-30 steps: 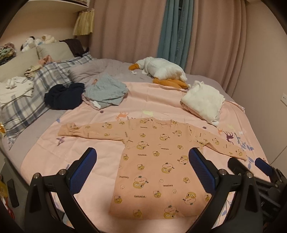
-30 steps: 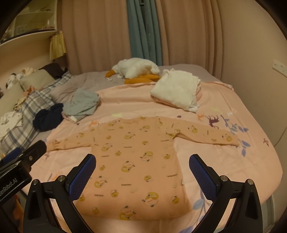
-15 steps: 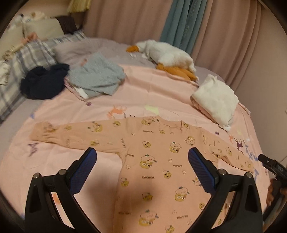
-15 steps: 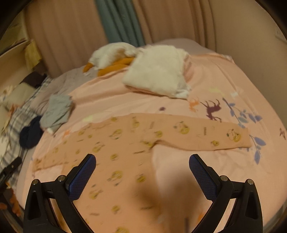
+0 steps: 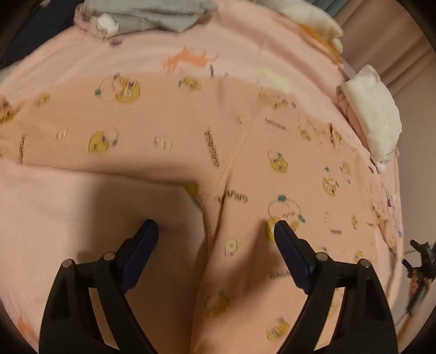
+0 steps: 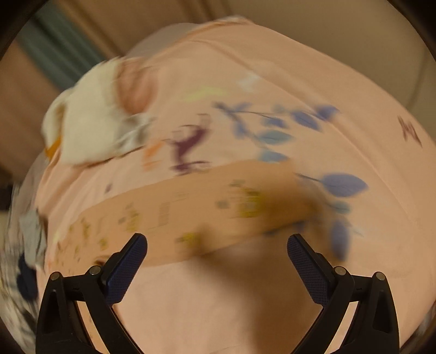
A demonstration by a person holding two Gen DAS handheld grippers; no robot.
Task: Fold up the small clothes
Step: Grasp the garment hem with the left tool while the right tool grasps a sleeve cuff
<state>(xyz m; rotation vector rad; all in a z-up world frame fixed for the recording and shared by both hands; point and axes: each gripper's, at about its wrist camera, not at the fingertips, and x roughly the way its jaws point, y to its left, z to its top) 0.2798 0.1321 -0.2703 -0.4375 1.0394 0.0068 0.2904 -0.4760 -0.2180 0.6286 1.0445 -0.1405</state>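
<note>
Both sets of fingers stand apart: left gripper closing astride the shirt armpit, right gripper below its sleeve.

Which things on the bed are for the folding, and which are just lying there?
For the folding:
- peach top, spread flat
- left gripper, jaws closing over the top's side edge by the armpit, not yet pinching
- right gripper, jaws open near the sleeve

Just lying there:
- white pile
- grey clothes
- pink sheet underneath
</note>
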